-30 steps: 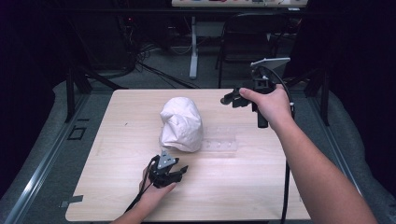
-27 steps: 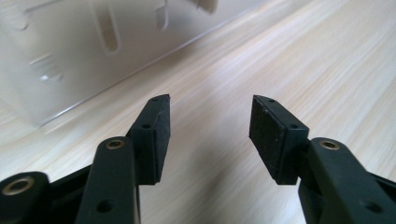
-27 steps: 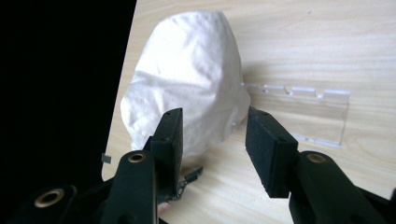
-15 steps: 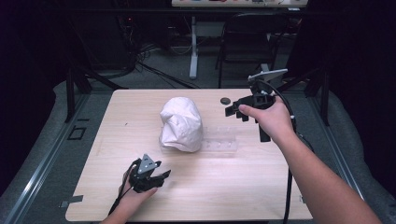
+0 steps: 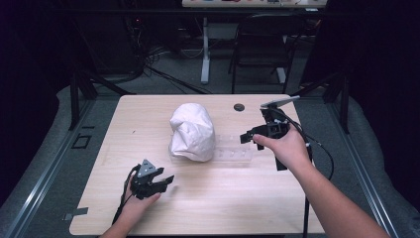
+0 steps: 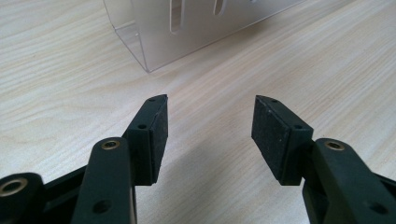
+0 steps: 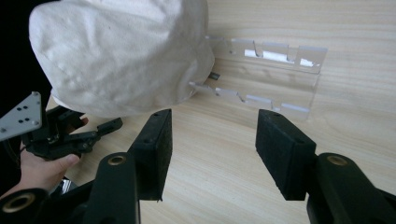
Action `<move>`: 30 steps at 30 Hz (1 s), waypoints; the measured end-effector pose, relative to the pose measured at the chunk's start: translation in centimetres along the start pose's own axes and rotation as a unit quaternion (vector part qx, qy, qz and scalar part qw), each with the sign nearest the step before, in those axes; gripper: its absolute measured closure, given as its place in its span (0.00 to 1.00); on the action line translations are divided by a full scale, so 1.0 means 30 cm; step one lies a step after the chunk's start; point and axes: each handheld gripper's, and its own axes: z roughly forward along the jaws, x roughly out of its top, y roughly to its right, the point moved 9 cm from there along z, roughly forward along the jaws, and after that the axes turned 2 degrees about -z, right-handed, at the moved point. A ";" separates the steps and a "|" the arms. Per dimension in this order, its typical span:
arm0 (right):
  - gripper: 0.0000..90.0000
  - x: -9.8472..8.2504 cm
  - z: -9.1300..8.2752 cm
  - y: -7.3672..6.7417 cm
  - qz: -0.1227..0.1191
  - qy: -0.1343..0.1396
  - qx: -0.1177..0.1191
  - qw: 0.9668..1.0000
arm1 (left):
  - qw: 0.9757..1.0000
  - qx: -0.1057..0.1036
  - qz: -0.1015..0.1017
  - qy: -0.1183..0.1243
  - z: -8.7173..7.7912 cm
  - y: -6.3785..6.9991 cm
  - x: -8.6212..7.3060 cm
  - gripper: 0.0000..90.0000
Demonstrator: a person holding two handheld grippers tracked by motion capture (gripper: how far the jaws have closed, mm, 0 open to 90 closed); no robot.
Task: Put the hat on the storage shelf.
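On the wooden surface, a white cloth bag sits half over a clear acrylic rack. Both grippers, left and right, hang empty with jaws spread. A careless grab could probably drag that rack along.

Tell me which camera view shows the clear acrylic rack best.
The right gripper view: the clear acrylic rack lies past the open jaws, its slotted rails plain, one end under the white cloth bag. The left gripper view catches just a corner with two slots. The high view shows it faint beside the bag.
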 end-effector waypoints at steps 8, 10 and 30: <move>0.52 -0.104 0.077 0.042 -0.024 0.022 0.000 0.999 | 1.000 0.002 -0.006 0.004 0.002 -0.011 0.000 0.52; 0.52 -0.132 0.101 0.059 -0.021 0.021 0.006 1.000 | 1.000 0.003 -0.006 0.003 0.004 -0.013 -0.003 0.51; 0.58 -0.369 0.234 0.199 -0.062 0.077 -0.022 0.995 | 1.000 0.006 -0.015 0.003 0.007 -0.023 -0.004 0.52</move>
